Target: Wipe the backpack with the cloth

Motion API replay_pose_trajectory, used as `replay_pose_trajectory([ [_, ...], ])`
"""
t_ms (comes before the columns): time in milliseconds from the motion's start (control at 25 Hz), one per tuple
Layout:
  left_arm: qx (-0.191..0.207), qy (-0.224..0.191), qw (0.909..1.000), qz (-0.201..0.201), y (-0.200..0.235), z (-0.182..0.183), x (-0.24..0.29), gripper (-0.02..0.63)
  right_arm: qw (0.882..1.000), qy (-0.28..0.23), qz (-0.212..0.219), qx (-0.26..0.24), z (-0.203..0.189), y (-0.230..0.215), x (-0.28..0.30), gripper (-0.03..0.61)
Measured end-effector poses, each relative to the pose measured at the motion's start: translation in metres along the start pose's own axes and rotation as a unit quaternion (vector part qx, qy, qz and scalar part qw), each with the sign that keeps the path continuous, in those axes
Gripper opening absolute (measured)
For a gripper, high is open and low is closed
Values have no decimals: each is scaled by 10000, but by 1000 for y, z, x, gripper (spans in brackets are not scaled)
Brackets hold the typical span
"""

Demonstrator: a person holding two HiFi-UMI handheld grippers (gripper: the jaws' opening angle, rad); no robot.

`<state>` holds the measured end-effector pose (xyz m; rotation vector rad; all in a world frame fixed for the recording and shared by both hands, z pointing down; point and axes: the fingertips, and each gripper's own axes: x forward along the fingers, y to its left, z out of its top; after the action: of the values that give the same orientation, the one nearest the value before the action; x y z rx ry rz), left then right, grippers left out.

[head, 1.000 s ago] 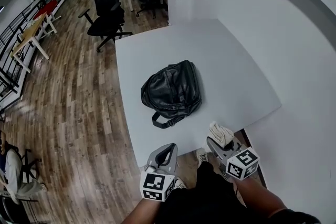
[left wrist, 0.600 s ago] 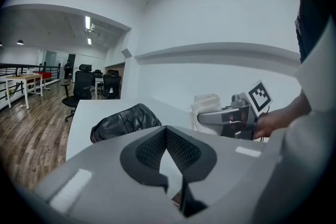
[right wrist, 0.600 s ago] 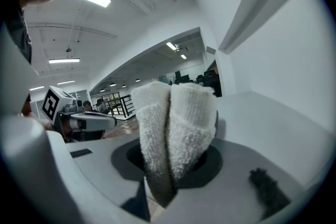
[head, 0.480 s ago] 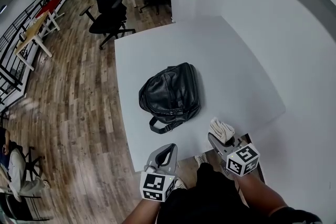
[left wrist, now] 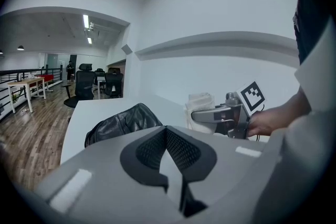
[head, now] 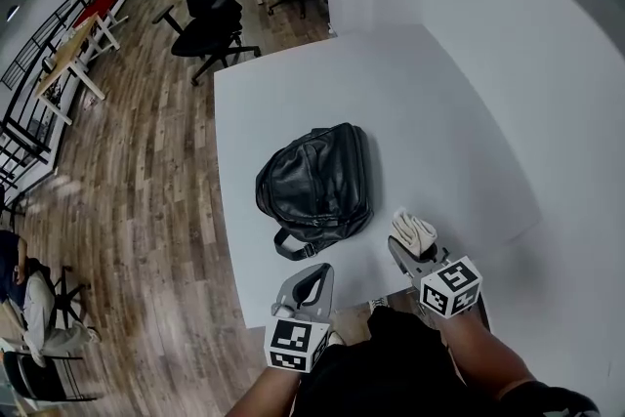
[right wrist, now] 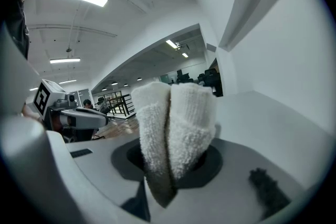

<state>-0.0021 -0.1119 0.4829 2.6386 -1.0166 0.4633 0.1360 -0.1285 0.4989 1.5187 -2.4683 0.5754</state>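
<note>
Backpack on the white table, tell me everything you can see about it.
The backpack is black and looks like soft, glossy leather, creased and slumped. It lies flat on the white table, with a looped strap sticking out toward the person. Seam or zip lines run along its edge. Only the table touches it: the left gripper and the right gripper, which holds the cloth, are both apart from it.

A white bench point(head: 420, 103) is standing on a wood-plank floor point(head: 146, 161). 1 black backpack point(head: 314, 179) is lying flat on its top, left of the middle and nearer the front edge, with its strap point(head: 293, 247) trailing toward that edge.
</note>
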Motion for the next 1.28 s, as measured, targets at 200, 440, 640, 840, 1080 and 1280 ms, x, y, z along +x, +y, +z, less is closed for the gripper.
replay_pose_trajectory([
  [200, 23, 179, 9998, 113, 7, -2, 23, 6, 9999, 79, 69, -99, 2, -26, 22, 101],
  [440, -53, 296, 9992, 257, 10, 3, 48, 6, 9994, 176, 146, -263, 8, -60, 47, 101],
  [640, -176, 385, 9981, 438, 16, -1, 62, 6, 9988, 302, 197, -333, 7, -90, 70, 101],
  [840, -323, 505, 9962, 632, 22, -6, 75, 6, 9977, 423, 301, -435, 9, -117, 97, 101],
  [1080, -317, 592, 9940, 867, 25, -7, 86, 6, 9959, 531, 401, -610, 13, -143, 129, 100],
  [1280, -421, 669, 9916, 1023, 34, -16, 92, 6, 9939, 578, 370, -868, 17, -167, 162, 101],
])
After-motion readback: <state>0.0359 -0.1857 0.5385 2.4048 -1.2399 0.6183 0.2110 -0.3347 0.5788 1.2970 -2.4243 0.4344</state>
